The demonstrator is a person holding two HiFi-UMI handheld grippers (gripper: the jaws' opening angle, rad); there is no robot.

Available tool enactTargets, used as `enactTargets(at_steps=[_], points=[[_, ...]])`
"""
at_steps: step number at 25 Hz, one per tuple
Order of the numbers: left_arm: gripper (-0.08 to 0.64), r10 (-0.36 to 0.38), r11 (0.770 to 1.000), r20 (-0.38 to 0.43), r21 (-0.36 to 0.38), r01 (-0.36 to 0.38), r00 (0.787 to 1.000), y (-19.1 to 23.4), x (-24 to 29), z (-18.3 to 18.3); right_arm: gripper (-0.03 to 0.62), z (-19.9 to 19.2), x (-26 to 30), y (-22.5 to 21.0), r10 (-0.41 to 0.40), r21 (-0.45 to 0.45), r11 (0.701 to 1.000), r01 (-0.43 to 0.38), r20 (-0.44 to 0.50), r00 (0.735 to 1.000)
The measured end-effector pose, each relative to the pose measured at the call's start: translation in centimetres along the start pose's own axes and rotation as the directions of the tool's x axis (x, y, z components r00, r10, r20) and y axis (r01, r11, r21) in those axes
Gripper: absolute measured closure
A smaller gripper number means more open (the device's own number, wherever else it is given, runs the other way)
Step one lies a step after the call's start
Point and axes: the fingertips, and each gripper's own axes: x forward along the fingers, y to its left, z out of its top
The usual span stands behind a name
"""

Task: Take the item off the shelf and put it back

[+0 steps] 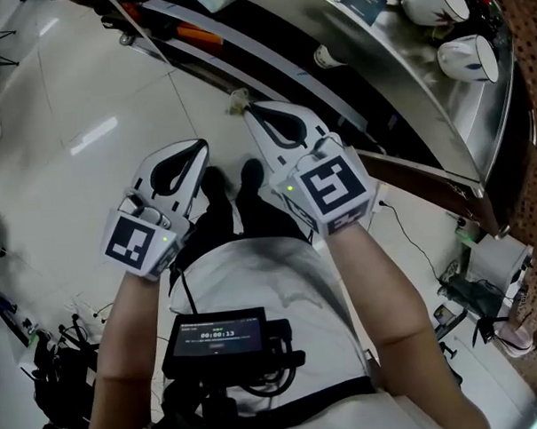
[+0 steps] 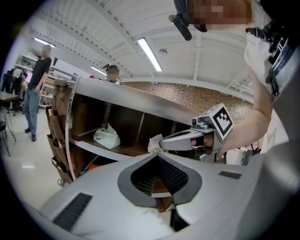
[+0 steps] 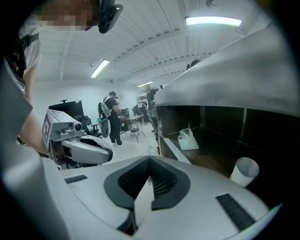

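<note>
The right gripper (image 1: 249,109) is clamped on a small crumpled cream scrap (image 1: 238,98) and holds it in the air just in front of the steel-edged brown shelf unit (image 1: 396,79), clear of its boards. Beside it hangs the left gripper (image 1: 199,147), jaws pressed together on nothing.

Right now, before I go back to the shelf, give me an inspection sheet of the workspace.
Surface: metal shelf above a glossy white floor.
Job's things: small pale crumpled item at the tip of the right gripper.
Clutter: white bag, white cup and white mugs on the shelf.
Grippers: left gripper shut, nothing seen in it; right gripper shut on the crumpled item.
Cables: black cable on the floor by the shelf.
Surroundings: people standing further back.
</note>
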Motion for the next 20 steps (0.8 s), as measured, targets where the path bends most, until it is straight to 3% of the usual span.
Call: enactTargets(at_steps=[9, 20], points=[[0.554, 0.046, 0.998, 0.018, 0.033, -0.046, 0.999, 2.7, 2.7, -0.6, 0.585, -2.7, 2.6, -2.4, -0.025, -0.004, 1.000, 0.024, -0.059, 0.998], [0.554, 0.063, 0.998, -0.006, -0.023, -0.063, 0.998, 4.4, 4.3, -2.8, 0.585, -5.1, 7.8, -8.7, -0.164, 0.034, 0.985, 0.169, -0.102, 0.981]])
